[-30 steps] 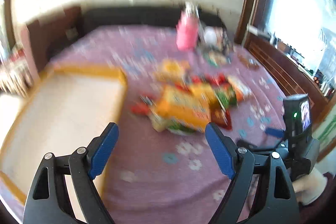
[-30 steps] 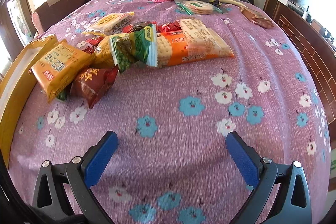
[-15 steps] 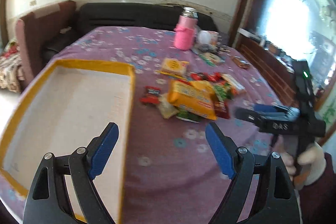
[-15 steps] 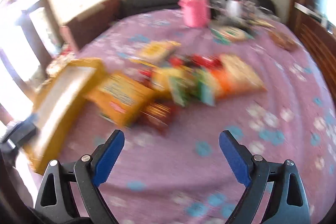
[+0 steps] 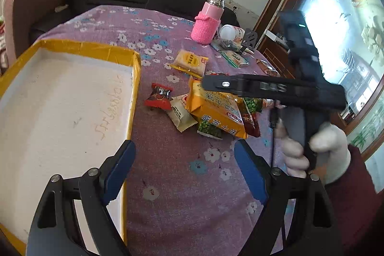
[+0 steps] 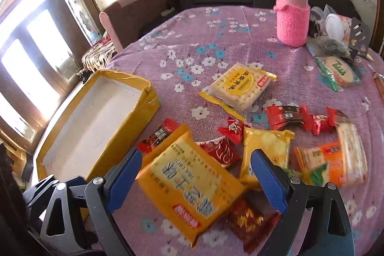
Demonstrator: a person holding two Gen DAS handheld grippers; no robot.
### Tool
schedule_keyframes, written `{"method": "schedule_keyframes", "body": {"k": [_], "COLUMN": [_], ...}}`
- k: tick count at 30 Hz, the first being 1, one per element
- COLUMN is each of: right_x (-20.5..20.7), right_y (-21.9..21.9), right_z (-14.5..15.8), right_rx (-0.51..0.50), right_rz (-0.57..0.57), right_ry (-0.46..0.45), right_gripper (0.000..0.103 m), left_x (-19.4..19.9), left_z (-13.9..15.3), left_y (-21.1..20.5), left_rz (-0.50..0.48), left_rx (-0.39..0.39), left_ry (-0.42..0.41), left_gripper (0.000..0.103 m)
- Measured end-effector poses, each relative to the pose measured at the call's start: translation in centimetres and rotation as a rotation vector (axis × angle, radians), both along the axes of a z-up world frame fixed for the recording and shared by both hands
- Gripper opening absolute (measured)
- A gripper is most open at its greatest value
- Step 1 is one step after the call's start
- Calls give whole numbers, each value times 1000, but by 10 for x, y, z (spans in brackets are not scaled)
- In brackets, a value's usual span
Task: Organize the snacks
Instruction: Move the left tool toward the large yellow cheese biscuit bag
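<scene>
A heap of snack packs lies on the purple flowered tablecloth [image 5: 172,184]. The biggest is a large yellow pack [image 6: 189,184] [image 5: 216,112]. My right gripper [image 6: 196,160] is open and hangs over it, one jaw at each side and neither pad pressing. In the left wrist view the right gripper [image 5: 208,83] shows from the side above that pack, in a gloved hand [image 5: 295,155]. My left gripper [image 5: 183,160] is open and empty above bare cloth. Just left of it sits the yellow-rimmed white tray [image 5: 60,100] [image 6: 96,112].
A cracker pack [image 6: 240,85] [image 5: 190,61] lies apart, behind the heap. Red candies [image 6: 285,116] and a red sweet [image 5: 159,96] are scattered around it. A pink-sleeved bottle [image 6: 291,25] [image 5: 207,25] and more packets stand at the far edge. A dark sofa is behind.
My right gripper has swung left across the table to hang over the large yellow pack, its jaws a little narrower. My left gripper has dipped slightly, and the right gripper has come into its view.
</scene>
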State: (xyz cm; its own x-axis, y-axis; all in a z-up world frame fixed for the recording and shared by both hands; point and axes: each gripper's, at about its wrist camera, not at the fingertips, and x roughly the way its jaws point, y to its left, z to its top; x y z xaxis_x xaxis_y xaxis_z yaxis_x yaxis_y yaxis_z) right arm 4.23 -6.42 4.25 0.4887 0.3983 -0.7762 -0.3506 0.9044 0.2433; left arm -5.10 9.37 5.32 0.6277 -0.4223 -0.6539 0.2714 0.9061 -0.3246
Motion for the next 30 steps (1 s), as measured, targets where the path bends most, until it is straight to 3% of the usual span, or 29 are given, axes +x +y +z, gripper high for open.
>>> {"method": "schedule_keyframes", "body": {"k": [3,7,12,14,20,27,30], "right_x": [4,-15,-60,-75,-97,-95,-94], "right_y": [3,8,9,-2,-56,-93,-98], "right_z": [-12,-16,-22,-21,-21,-17,-25], "right_rx": [49,141,282,277,294,309,335], "right_rz": [57,165,341,323,117,-22,-46], "right_ry": [68,126,221,196,106,-11,-19], "right_gripper": [79,71,71,72,73,74,74], "left_x": [-6,-17,-28,-29,-24,-10,-5], "left_z": [9,20,22,19,6,-12,-19], "left_y": [7,15,13,9,-18,-36,-42], "left_rz": [9,32,26,14,-41,9,16], "left_rx": [8,35,74,85,131,199,261], "left_ry": [-23,-71,-79,-68,-23,83,82], "left_gripper": [84,85,85,85,85,85,85]}}
